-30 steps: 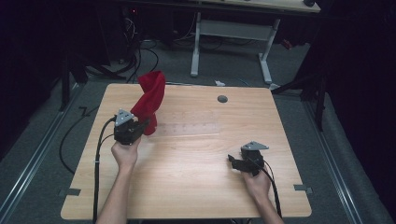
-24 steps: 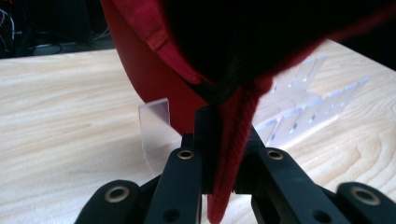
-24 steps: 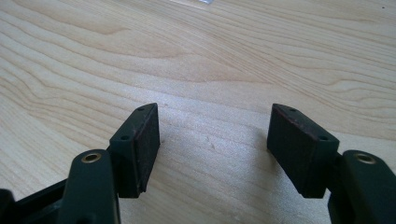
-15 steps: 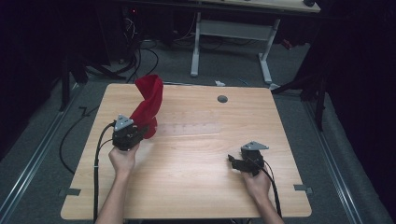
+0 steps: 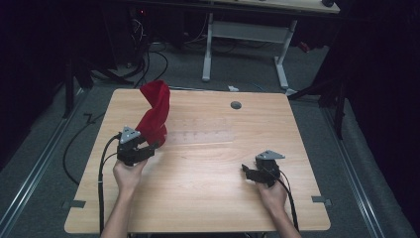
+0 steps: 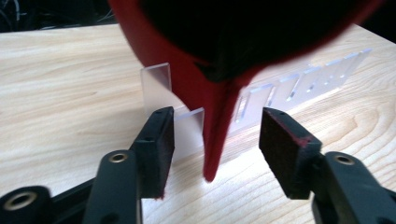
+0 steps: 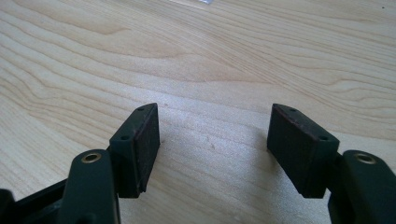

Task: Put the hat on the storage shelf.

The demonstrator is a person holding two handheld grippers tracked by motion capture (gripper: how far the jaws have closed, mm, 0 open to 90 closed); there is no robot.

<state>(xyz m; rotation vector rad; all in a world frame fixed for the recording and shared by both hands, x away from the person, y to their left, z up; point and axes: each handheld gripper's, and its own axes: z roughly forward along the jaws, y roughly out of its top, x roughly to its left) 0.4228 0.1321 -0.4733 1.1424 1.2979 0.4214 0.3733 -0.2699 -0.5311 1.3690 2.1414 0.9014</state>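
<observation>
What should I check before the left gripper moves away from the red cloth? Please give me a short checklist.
1. Left gripper released: ok. Its jaws have just been opening, and the red cloth hangs between them without the pads pressing it.
2. Cloth resting on the clear acrylic rack: ok, it drapes over the rack's near end.
3. Cloth stable when left alone: cannot tell; its top part looks unsupported in the high view.
4. Cloth edge free of the pads: ok, there are gaps on both sides.
5. Right gripper out of the way: ok, open above bare table.
</observation>
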